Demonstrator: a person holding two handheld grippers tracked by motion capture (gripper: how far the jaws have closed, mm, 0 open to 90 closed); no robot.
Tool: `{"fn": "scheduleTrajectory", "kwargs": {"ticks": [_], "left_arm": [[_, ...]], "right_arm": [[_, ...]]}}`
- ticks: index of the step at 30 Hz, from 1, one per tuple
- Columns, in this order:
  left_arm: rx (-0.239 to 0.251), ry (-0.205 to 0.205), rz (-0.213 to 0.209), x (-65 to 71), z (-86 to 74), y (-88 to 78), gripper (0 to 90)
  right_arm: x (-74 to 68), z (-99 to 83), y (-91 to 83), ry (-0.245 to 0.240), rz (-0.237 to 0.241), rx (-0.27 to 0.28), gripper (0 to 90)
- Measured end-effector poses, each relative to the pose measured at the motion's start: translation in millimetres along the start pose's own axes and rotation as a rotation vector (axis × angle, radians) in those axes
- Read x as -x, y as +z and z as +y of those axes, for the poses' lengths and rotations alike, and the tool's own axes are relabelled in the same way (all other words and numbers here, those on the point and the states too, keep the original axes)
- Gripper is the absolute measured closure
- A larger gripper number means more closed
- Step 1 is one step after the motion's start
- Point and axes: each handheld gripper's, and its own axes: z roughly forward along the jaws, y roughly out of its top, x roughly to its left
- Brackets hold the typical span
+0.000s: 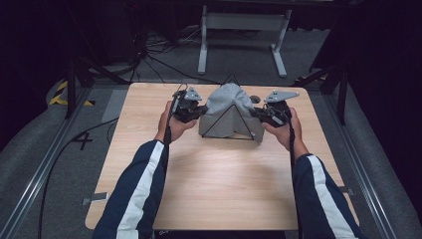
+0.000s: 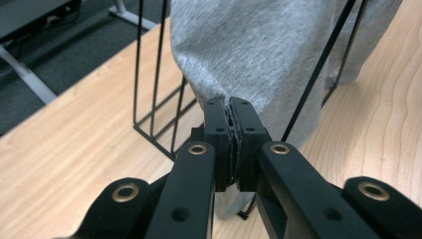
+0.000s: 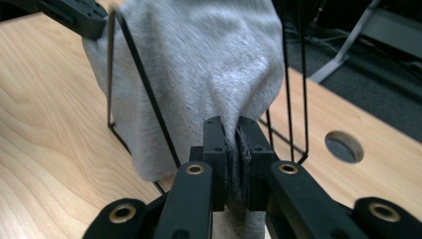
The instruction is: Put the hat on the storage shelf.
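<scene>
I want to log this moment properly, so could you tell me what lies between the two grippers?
In the high view, a grey cloth draped over a black wire frame lies between the left gripper and right gripper.

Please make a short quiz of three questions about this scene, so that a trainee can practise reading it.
1. True or false: the left gripper is open and clear of the grey cloth.
2. What does the cloth hang over? A) a black wire frame B) a wooden box C) a glass jar
3. Fill in: the right gripper is shut on the ____.

Key: 1. False, its jaws pinch a fold of the cloth. 2. A. 3. Cloth.
</scene>
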Motion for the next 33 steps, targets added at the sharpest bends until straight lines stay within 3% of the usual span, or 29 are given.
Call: {"fn": "scheduleTrajectory", "kwargs": {"ticks": [6,9,12,22,33], "left_arm": [[-0.048,0.042,0.018,5.6,-7.0,8.5,87.4],[-0.058,0.026,0.01,5.8,-12.0,11.2,87.4],[-0.083,0.059,0.027,8.0,-15.8,12.1,87.1],[-0.086,0.081,0.081,10.3,-19.4,-11.2,85.7],[-0.084,0.099,0.095,17.1,-26.3,-41.5,81.2]], "right_arm": [[-2.5,-14.0,15.9,0.018,0.005,-0.044,84.2],[-2.2,-19.3,20.2,0.023,0.001,-0.057,84.0],[-1.9,-21.9,20.9,0.034,-0.004,-0.054,81.9],[-3.4,-19.0,1.0,0.02,-0.038,-0.035,76.9],[-5.9,-19.7,-23.2,-0.015,-0.065,-0.055,72.0]]}}
